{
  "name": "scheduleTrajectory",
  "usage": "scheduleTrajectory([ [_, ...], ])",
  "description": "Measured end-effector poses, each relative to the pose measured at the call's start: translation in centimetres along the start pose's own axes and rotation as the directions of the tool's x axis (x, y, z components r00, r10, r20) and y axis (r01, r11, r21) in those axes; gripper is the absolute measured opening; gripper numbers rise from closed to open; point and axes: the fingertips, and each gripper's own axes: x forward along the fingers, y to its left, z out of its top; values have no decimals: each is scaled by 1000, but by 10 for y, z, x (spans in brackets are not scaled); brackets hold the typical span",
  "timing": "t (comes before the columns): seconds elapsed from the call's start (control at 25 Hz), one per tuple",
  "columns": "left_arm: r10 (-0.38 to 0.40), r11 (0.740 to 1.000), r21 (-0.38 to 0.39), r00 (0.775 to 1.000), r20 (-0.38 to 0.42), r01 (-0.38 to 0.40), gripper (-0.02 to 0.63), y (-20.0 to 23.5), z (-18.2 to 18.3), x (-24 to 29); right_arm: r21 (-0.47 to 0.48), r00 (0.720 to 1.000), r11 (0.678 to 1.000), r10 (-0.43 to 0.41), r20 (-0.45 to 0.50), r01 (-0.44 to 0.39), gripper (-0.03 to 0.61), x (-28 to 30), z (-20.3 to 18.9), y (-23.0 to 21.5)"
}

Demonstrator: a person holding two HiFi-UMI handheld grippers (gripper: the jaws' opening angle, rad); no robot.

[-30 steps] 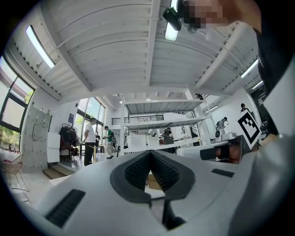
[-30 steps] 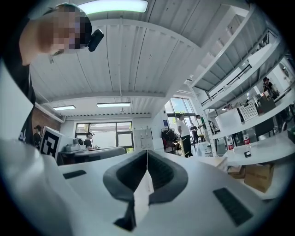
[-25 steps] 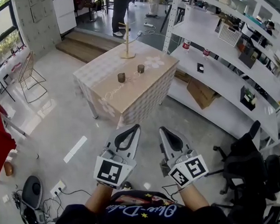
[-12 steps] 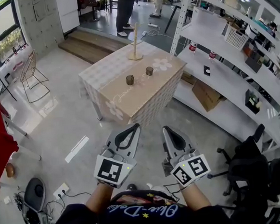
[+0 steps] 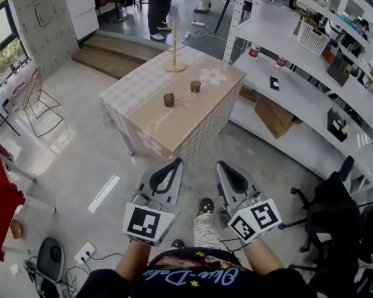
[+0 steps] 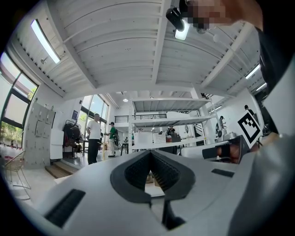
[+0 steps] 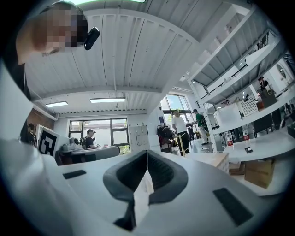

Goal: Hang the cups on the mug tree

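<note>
Pose level: left tool [image 5: 175, 164], right tool [image 5: 221, 167].

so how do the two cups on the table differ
The left cup stands nearer the front edge of the table; the right cup stands further back, closer to the mug tree. The right cup sits beside the flower print; the left cup is well clear of it. Both are dark, upright and not yet hung.

Floor ahead: bare floor [image 5: 90, 153], open up to the table [image 5: 152, 125].
Tabletop: near cup [image 5: 168, 100] and far cup [image 5: 196, 86] stand apart; mug tree [image 5: 174, 46] at far edge.
Right: shelves [image 5: 298, 91] just beside table; office chair [image 5: 336, 207] nearer.
Left: wire chair [image 5: 35, 99], well apart.
</note>
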Motion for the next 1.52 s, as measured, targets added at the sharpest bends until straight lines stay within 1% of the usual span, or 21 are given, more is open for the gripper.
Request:
scheduleTrajectory([
  [0.28,20,1000,23,1000,-16,-19,5,12,-4,18,9,1000,1000,4,19,-4,9,22,3,-24],
  [0.96,47,999,17,998,-46,-47,5,42,-21,90,31,1000,1000,4,-3,-4,9,72,-1,-93],
  [1.24,40,999,17,998,-57,-39,5,48,-29,117,40,1000,999,7,-16,-6,9,89,-5,-114],
  [1.52,35,999,11,997,-69,-34,5,57,-38,145,52,1000,999,-9,-27,11,9,103,-10,-142],
])
